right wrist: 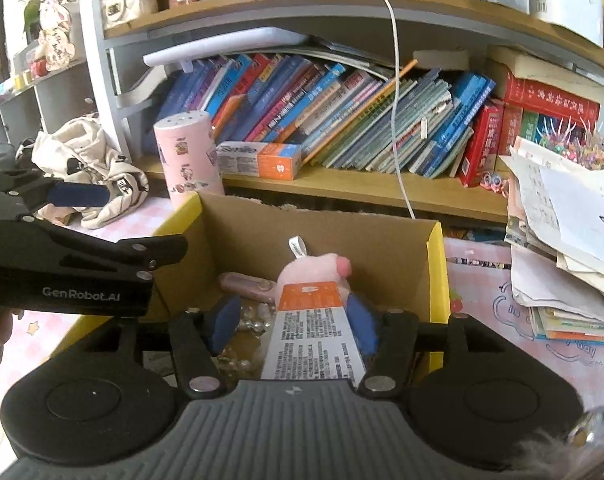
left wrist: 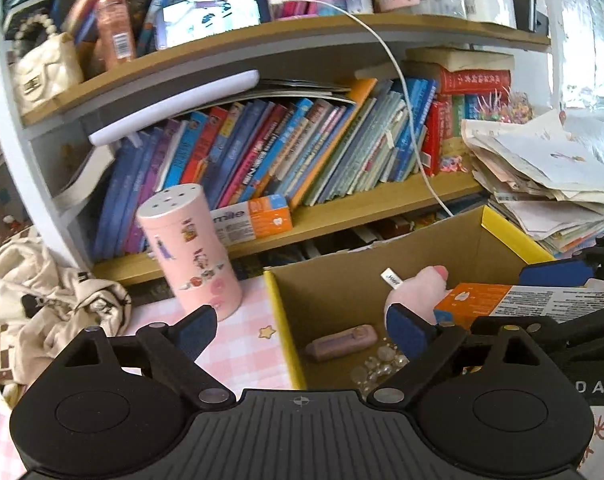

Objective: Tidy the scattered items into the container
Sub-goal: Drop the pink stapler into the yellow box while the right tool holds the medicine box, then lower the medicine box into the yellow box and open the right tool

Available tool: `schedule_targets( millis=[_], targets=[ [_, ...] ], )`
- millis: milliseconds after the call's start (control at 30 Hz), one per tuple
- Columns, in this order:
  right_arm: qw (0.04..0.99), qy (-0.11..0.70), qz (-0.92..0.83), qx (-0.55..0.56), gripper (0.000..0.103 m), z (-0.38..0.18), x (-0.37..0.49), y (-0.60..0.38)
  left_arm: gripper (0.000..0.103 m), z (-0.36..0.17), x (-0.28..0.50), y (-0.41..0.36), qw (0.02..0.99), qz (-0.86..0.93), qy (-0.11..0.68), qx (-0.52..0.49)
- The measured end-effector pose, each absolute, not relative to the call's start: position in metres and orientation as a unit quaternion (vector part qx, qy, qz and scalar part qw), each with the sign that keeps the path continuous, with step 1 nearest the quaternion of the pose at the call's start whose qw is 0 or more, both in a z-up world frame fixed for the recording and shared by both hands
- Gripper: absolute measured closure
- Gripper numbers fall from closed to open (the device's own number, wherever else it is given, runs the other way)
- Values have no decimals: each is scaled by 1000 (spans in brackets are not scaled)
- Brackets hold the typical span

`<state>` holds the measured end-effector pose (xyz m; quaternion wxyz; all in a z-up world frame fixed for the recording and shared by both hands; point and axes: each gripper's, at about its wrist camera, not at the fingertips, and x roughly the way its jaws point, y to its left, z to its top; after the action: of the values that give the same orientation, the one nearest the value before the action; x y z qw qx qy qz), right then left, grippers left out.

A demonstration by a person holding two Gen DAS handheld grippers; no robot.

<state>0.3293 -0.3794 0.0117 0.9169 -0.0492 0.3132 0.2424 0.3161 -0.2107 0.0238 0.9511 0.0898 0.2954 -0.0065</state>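
An open cardboard box with a yellow rim (left wrist: 278, 312) (right wrist: 437, 272) stands on the pink checked table. Inside lie a pink plush toy (left wrist: 413, 284) (right wrist: 313, 268), a small mauve device (left wrist: 341, 342) (right wrist: 246, 286) and clear beads (left wrist: 377, 364). An orange-and-white toothpaste box (right wrist: 313, 332) (left wrist: 521, 300) lies between the fingers of my right gripper (right wrist: 292, 320), over the box. It touches the right pad, with a gap at the left pad. My left gripper (left wrist: 302, 330) is open and empty above the box's left wall. A pink sticker-covered tin (left wrist: 190, 252) (right wrist: 188, 160) stands upright left of the box.
A crowded bookshelf (left wrist: 341, 212) runs behind the box, with a second toothpaste box (left wrist: 254, 220) on its lower board. A white cable (left wrist: 413, 132) hangs towards the box. A paper pile (right wrist: 561, 260) sits to the right, and a cream cloth bag (left wrist: 50, 300) lies at the left.
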Motion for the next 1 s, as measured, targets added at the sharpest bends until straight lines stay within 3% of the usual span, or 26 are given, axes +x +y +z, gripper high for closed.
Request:
schedule_targets(
  millis=[533,1000],
  targets=[
    [927,288,233,-50,33,34,276,-378,9,37,259,-198,957,-2,281,71],
    [937,279,205,-51,30,43,224,-381,8,43,205,-187,961,-16,274,41]
  ],
)
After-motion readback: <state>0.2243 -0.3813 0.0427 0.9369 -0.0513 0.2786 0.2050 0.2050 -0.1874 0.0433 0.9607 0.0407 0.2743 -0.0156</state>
